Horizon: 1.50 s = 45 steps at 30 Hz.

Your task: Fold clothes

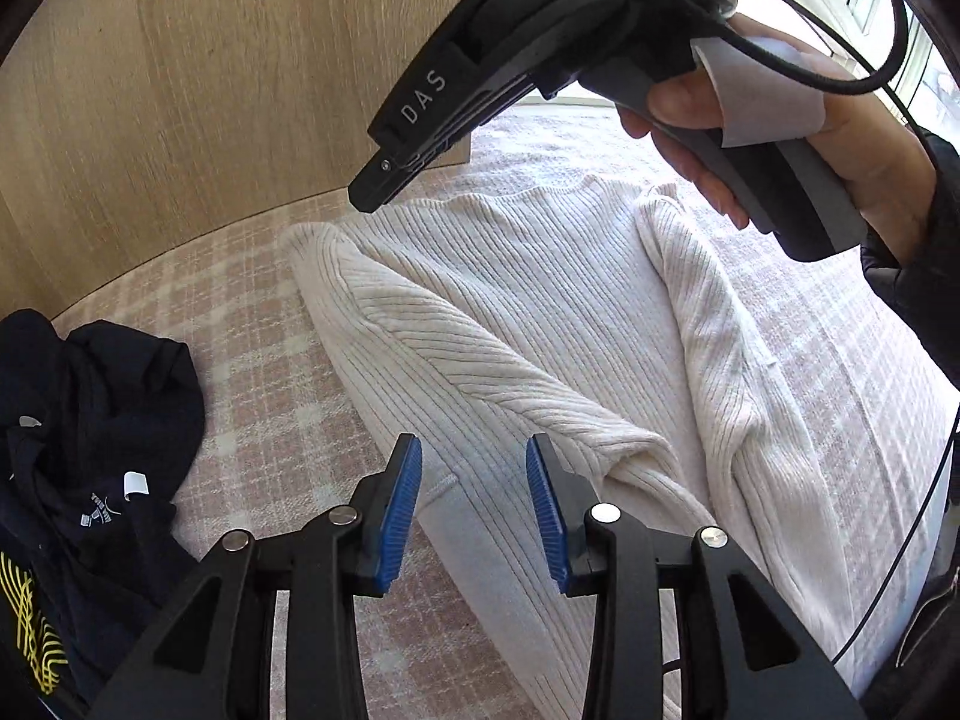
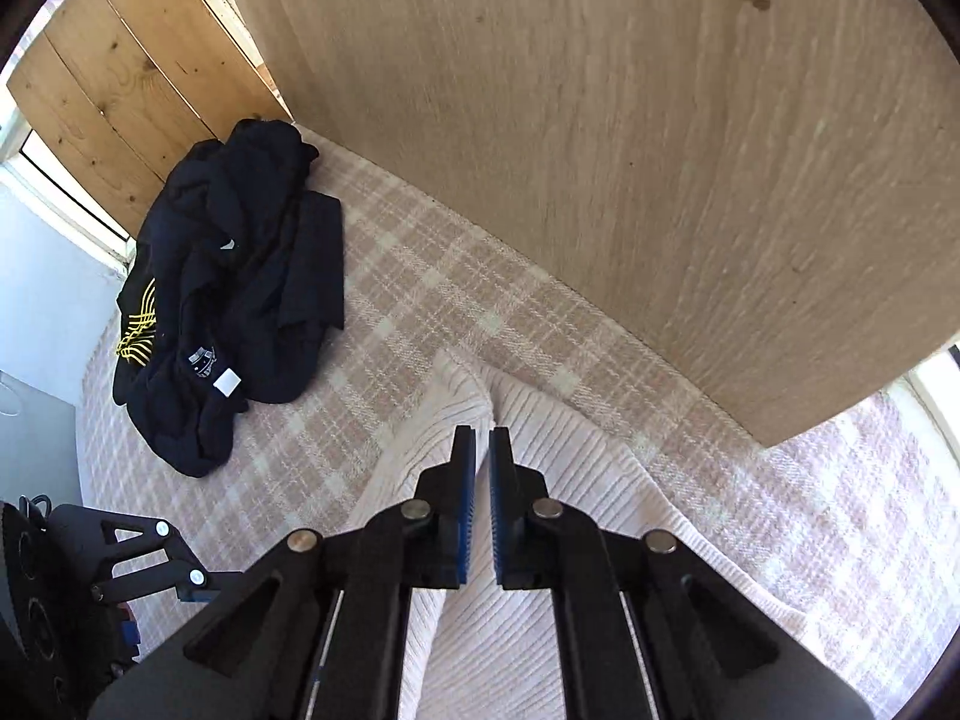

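Left gripper (image 1: pixel 474 504), black with ribbed blue pads, hangs tilted down over the near part of a cream ribbed knit sweater (image 1: pixel 540 324) with its jaws standing partly apart and nothing pinched between them; the sweater's hem shows through the gap. At the left edge of the pink-and-cream plaid bedcover (image 1: pixel 264 324) lies a crumpled black garment with yellow line print and a small white tag (image 1: pixel 102 420), well apart from the sweater. The sweater is spread across the middle of the cover, its near-left sleeve folded diagonally over the body and its right sleeve lying along the right side. Behind it, along the far edge of the cover, rises a pale wood-grain panel (image 1: pixel 198 90). Up to the right, a person's hand (image 1: pixel 810 138) holds the handle of the right gripper (image 2: pixel 483 504), which points down toward the sweater's far-left shoulder. In its own view, that gripper's blue pads are drawn almost together with only a thin slit left, and no cloth is caught between them; the sweater lies directly below, close to the panel.
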{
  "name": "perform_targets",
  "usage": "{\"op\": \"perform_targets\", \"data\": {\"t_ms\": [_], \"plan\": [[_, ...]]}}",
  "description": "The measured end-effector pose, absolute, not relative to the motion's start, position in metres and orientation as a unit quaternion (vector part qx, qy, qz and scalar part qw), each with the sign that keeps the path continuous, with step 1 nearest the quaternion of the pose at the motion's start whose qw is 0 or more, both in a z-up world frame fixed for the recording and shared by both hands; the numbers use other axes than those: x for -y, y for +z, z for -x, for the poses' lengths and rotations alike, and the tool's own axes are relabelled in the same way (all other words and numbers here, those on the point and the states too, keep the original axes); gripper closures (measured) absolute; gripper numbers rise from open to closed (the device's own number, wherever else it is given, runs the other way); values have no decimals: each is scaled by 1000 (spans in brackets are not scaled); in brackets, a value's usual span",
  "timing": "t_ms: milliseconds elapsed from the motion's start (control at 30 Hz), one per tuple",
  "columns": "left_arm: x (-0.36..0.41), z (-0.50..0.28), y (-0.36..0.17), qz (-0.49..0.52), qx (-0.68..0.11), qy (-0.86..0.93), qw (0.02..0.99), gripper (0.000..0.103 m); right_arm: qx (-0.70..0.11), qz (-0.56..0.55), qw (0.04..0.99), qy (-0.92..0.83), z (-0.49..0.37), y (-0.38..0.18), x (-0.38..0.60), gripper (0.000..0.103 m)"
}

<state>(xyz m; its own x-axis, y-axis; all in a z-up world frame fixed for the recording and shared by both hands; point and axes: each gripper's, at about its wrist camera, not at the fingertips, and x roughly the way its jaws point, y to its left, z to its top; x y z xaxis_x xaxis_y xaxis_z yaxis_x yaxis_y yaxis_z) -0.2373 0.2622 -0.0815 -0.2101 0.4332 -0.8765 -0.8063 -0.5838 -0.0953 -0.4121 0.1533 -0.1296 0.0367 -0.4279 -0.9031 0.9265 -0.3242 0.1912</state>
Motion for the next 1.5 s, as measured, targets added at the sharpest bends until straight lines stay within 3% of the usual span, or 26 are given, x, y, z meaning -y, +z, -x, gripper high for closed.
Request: {"op": "perform_targets", "data": {"t_ms": [100,167,333,433,533,667,833,933,1000,1067,1100,1200,1300,1400,1433,1500], "plan": [[-267,237,-83,476,-197,751,413,68,-257,-508,520,-637,412,-135,-147,91],[-271,236,-86,479,-198,749,412,68,-264,-515,518,-630,409,-138,-143,76],[-273,236,-98,487,-207,743,410,68,-303,-510,504,-627,395,-145,-131,66],[-274,237,-102,489,-211,742,407,68,-314,-511,506,-620,389,-155,-124,66],[-275,238,-103,489,-213,742,405,67,-282,-524,527,-606,389,-157,-127,92],[-275,240,-101,489,-219,741,405,66,-260,-513,544,-611,391,-141,-138,94],[-275,243,-98,488,-225,739,407,65,-262,-500,520,-641,401,-126,-155,94],[-271,244,-96,489,-230,737,407,64,-294,-507,496,-641,406,-151,-151,94],[-268,245,-93,491,-228,736,406,64,-311,-500,489,-644,406,-162,-149,91],[-265,245,-87,487,-226,740,405,64,-329,-483,484,-651,403,-157,-150,75],[-263,244,-83,484,-223,742,406,64,-337,-475,482,-655,401,-152,-152,73],[-256,239,-76,482,-216,743,411,63,-344,-428,489,-678,397,-123,-167,72],[-250,228,-76,484,-223,737,416,63,-298,-446,542,-647,387,-109,-183,72],[-246,216,-86,496,-229,725,419,62,-327,-477,549,-603,364,-138,-182,72],[-247,214,-91,499,-235,722,417,57,-351,-478,535,-602,358,-152,-179,72],[-243,215,-89,497,-230,725,417,56,-336,-481,539,-604,356,-163,-180,68]]}}
